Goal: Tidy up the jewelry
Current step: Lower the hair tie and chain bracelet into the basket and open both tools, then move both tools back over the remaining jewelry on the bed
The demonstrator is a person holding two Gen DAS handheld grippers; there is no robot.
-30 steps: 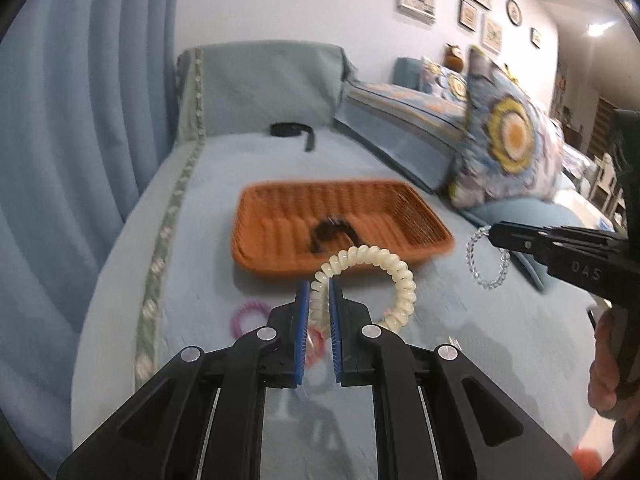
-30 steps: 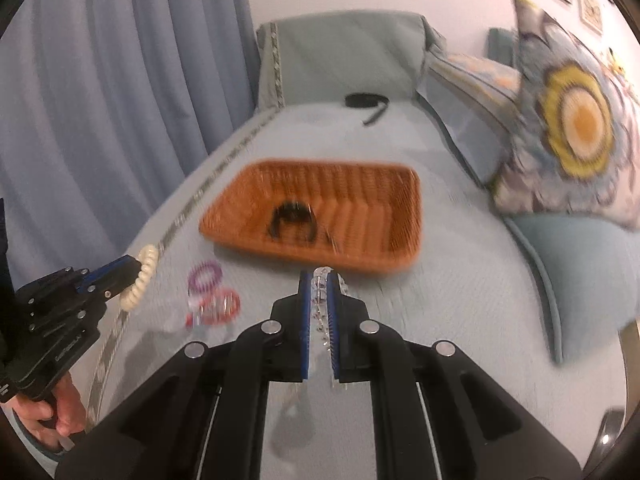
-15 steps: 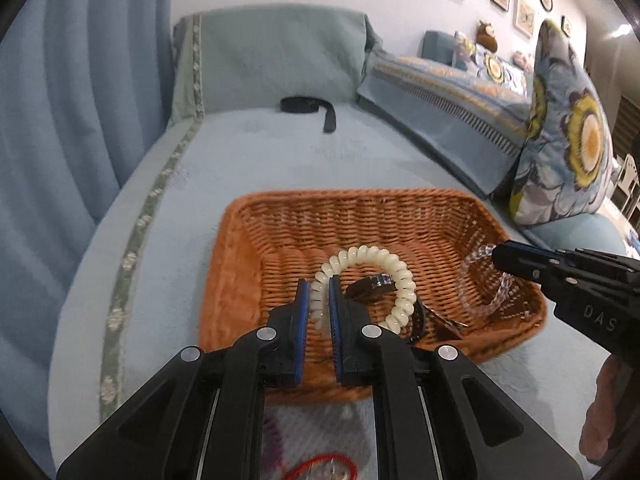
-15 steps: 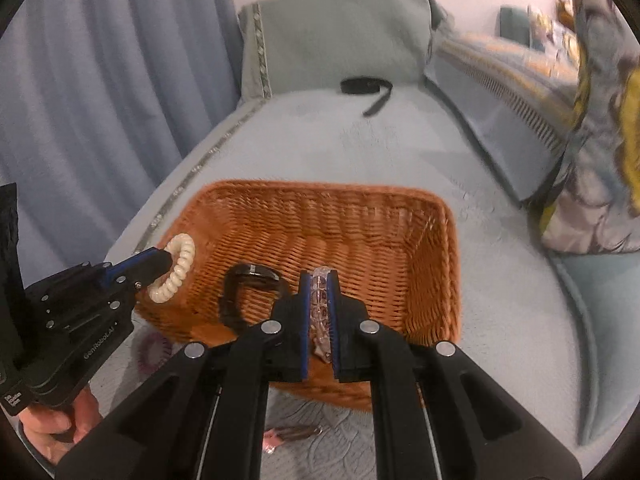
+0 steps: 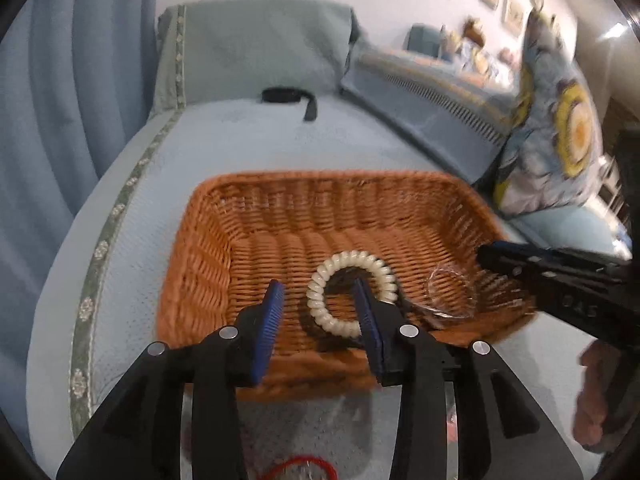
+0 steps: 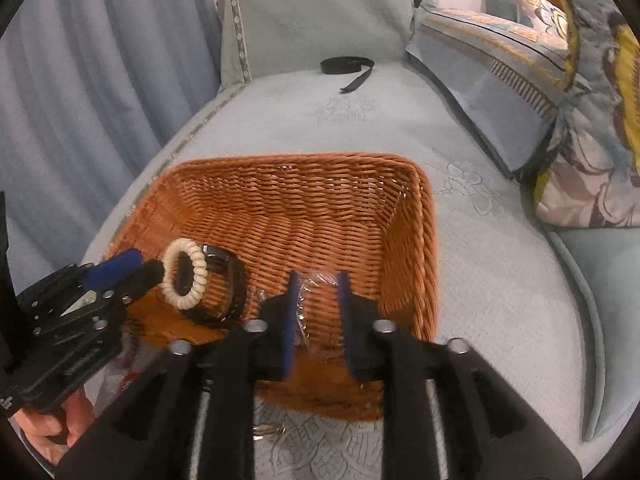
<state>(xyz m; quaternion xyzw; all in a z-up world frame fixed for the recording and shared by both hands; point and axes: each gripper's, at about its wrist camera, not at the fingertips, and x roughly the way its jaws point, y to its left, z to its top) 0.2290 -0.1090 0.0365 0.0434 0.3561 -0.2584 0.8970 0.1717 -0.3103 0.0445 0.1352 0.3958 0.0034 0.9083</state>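
An orange wicker basket (image 5: 224, 224) (image 6: 416, 208) sits on the blue bedspread. My left gripper (image 5: 320, 300) is open over the basket's near left part. A cream coil bracelet (image 5: 316, 280) (image 6: 185, 276) lies or falls between its blue pads, against a black band (image 6: 236, 280). My right gripper (image 6: 318, 300) is open over the basket's near right part. A clear bead bracelet (image 5: 452, 292) (image 6: 310, 292) sits loose between its fingers. In the left wrist view the right gripper (image 5: 492, 258) reaches in from the right.
A black strap (image 5: 288, 98) (image 6: 348, 66) lies far back on the bed. Patterned pillows (image 5: 560, 132) (image 6: 596, 92) line the right side. Blue curtains (image 5: 60, 80) hang on the left. A red ring (image 5: 300, 466) lies on the bedspread in front of the basket.
Both grippers moved forward over the basket and opened. The cream coil bracelet and the clear bead bracelet left the pads and now sit in the basket.
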